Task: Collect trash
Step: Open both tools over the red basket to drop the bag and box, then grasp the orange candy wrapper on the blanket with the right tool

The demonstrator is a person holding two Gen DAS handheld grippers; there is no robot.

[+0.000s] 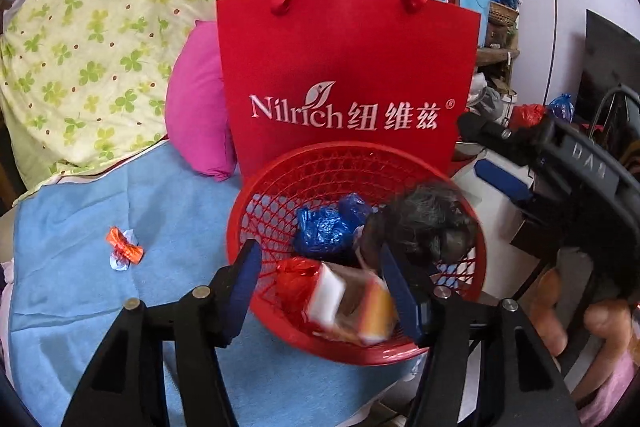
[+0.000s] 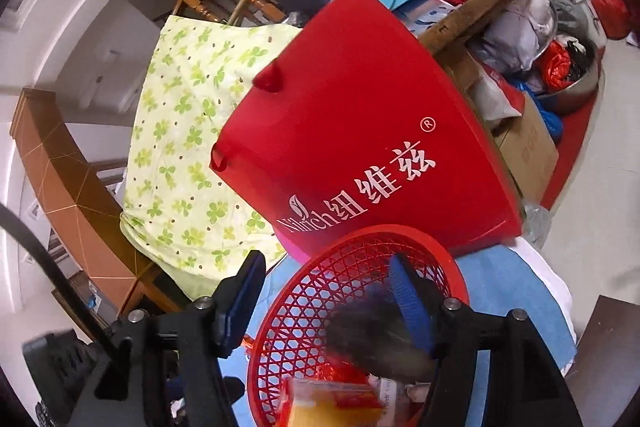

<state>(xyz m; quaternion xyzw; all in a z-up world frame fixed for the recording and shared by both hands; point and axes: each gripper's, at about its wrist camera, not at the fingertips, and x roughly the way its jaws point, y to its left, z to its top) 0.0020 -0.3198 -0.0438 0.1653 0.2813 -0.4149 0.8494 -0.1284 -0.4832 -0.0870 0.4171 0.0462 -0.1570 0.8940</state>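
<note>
Both the left gripper (image 1: 320, 291) and right gripper (image 2: 332, 299) hang spread wide over the red basket (image 1: 256, 203), a blurred carton (image 1: 352, 307) seemingly dropping in between the jaws, while one orange wrapper (image 1: 125, 249) waits left of them.

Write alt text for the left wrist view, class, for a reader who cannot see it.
Open left tongs hover over a red mesh basket holding a blurred orange-and-white carton, a blue bag and a black bag. An orange wrapper lies on the blue cloth; a red gift bag stands behind.
</note>
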